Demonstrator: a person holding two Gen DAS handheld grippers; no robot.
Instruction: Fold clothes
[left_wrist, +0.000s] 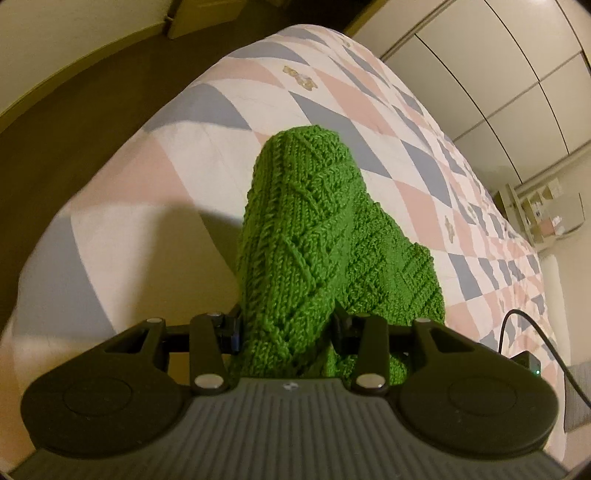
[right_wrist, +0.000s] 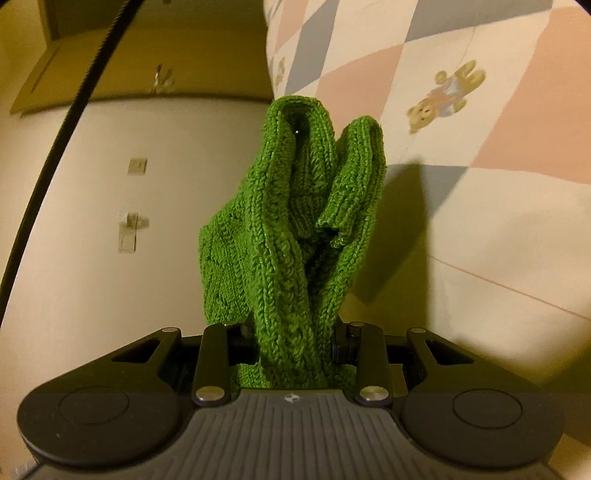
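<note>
Left hand-held gripper (left_wrist: 286, 328) clamps a green knitted garment (left_wrist: 306, 236) at frame centre, above a checked quilt (left_wrist: 177, 155) on the bed. Right hand-held gripper (right_wrist: 295, 341) pinches another bunched part of the garment (right_wrist: 295, 221), centre.

Bright green knitted garment (left_wrist: 306, 236), chunky yarn worked in cable and diagonal rib patterns, bunched and hanging in thick vertical folds above a bed. Seen from the left wrist as one rounded, doubled-over column with a second layer spreading out to its right. From the right wrist (right_wrist: 295, 229), gathered into two upright ribbed loops side by side, the left one taller, a ribbed hem edge curling between them. Fabric lifted clear of the surface, casting a dark shadow.
</note>
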